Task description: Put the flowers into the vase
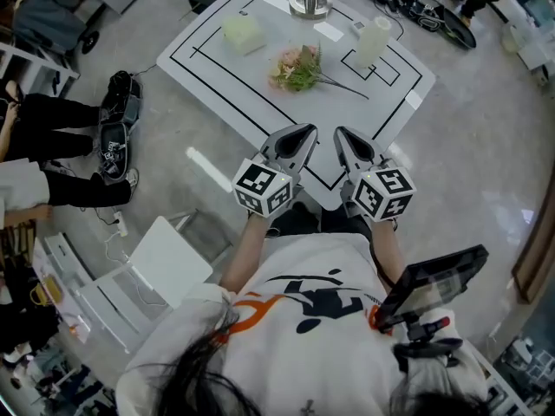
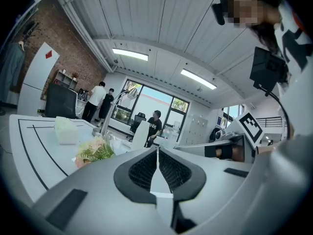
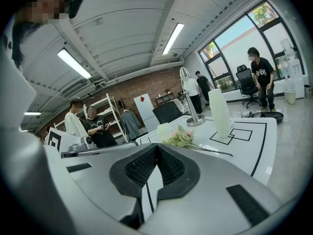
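Note:
A small bunch of pink flowers (image 1: 297,68) with green leaves and a long thin stem lies in the middle of the white table (image 1: 217,76). The tall pale vase (image 1: 373,42) stands upright to its right, inside a black square outline. My left gripper (image 1: 307,131) and right gripper (image 1: 340,133) hover side by side over the table's near corner, both shut and empty, short of the flowers. In the left gripper view the flowers (image 2: 94,151) lie ahead to the left. In the right gripper view the flowers (image 3: 182,138) and the vase (image 3: 219,113) are straight ahead.
A pale tissue box (image 1: 242,35) sits on the far left of the table, and a metal lamp base (image 1: 310,3) stands at its far edge. Cables and gear (image 1: 416,7) lie on the floor behind. A white chair (image 1: 160,263) stands near left. People stand nearby.

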`<state>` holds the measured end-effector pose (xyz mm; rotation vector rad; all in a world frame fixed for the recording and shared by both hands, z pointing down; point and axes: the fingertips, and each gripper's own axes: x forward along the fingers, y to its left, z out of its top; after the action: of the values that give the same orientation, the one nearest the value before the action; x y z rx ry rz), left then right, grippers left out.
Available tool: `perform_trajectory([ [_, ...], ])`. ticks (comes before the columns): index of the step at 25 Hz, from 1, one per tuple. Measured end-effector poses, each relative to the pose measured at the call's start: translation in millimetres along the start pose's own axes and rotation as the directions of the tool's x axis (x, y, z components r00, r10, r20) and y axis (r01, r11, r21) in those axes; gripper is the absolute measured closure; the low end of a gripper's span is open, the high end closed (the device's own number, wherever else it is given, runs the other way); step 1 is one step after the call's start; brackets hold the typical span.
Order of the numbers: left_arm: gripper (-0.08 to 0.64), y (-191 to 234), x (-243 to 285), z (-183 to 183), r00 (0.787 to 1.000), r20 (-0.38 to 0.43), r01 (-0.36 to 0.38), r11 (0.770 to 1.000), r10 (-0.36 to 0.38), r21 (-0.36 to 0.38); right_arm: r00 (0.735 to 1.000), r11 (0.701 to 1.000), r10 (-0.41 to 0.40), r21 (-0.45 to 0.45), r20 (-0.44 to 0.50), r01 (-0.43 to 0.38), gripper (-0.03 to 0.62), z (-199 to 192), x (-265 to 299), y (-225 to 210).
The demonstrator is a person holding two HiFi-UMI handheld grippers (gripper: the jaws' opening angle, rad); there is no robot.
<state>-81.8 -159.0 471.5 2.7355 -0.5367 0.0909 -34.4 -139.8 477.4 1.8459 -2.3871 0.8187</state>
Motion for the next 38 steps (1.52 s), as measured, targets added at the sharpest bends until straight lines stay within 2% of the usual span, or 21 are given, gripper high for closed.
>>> perform_trajectory([
  [10,0.551,22.2,28.0,5.0,0.995,0.012,-0.101,0.995,0.101,-0.019,0.995,0.996,0.064,-0.052,-0.081,-0.069,0.579,12.7,36.7,-37.8],
  [19,0.55,47.0,65.1,-1.3,0.966,0.019,-0.256,0.965,0.258,-0.064,0.962,0.972,0.161,-0.131,-0.221,-0.193,0.578,13.2,89.8,-90.9],
  [22,0.55,54.5,69.1,-3.9,0.947,0.023,-0.318,0.944,0.321,-0.086,0.939,0.952,0.207,-0.165,-0.275,-0.258,0.57,8.7,108.3,-100.4],
  [25,0.549,58.8,69.1,-3.4,0.928,0.028,-0.367,0.924,0.372,-0.109,0.901,0.925,0.244,-0.192,-0.359,-0.327,0.452,1.2,123.4,-104.0],
  [29,0.551,64.4,71.4,-1.8,0.902,0.05,-0.419,0.897,0.429,-0.14,0.849,0.9,0.268,-0.196,-0.456,-0.389,0.427,-8.9,149.7,-112.7],
  [33,0.551,68.9,71.0,-3.5,0.879,0.054,-0.463,0.875,0.473,-0.14,0.793,0.843,0.259,-0.272,-0.551,-0.465,0.382,-22.0,173.2,-112.7],
  [35,0.551,70.3,67.2,-4.7,0.867,0.055,-0.483,0.863,0.495,-0.146,0.773,0.821,0.243,-0.3,-0.585,-0.486,0.382,-29.7,182.0,-110.2],
  [38,0.551,71.6,60.4,-6.4,0.852,0.054,-0.508,0.847,0.521,-0.153,0.754,0.812,0.218,-0.314,-0.619,-0.493,0.38,-40.0,192.4,-106.5],
])
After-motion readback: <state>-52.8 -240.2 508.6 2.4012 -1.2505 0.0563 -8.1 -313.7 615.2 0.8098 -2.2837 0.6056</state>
